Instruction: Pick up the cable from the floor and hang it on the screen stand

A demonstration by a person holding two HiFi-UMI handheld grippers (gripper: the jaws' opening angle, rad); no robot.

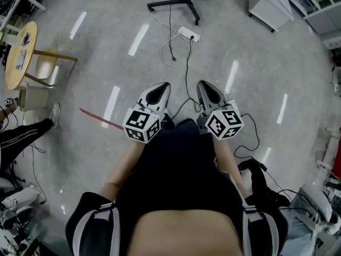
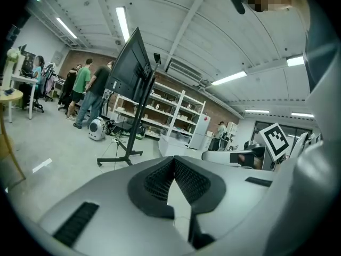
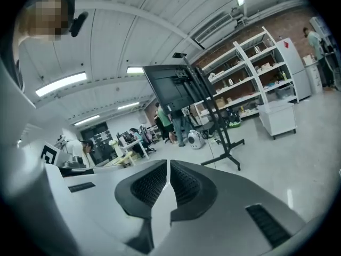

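A thin black cable (image 1: 187,73) lies on the grey floor and runs from a white power strip (image 1: 189,34) toward my feet. Farther off stands the base of the black screen stand (image 1: 181,1). The stand (image 2: 137,105) with its dark screen (image 2: 130,63) appears ahead in the left gripper view, and the same stand (image 3: 219,127) in the right gripper view. My left gripper (image 1: 160,87) (image 2: 174,160) and right gripper (image 1: 206,85) (image 3: 168,163) are held side by side, both shut. No cable shows between either pair of pads.
A second black cable (image 1: 254,137) loops on the floor at my right. A round wooden table (image 1: 21,55) and a seated person's leg (image 1: 26,132) are at the left, a white cabinet (image 1: 269,4) at the back right. People (image 2: 85,89) stand beside the stand, with shelves (image 2: 160,111) behind.
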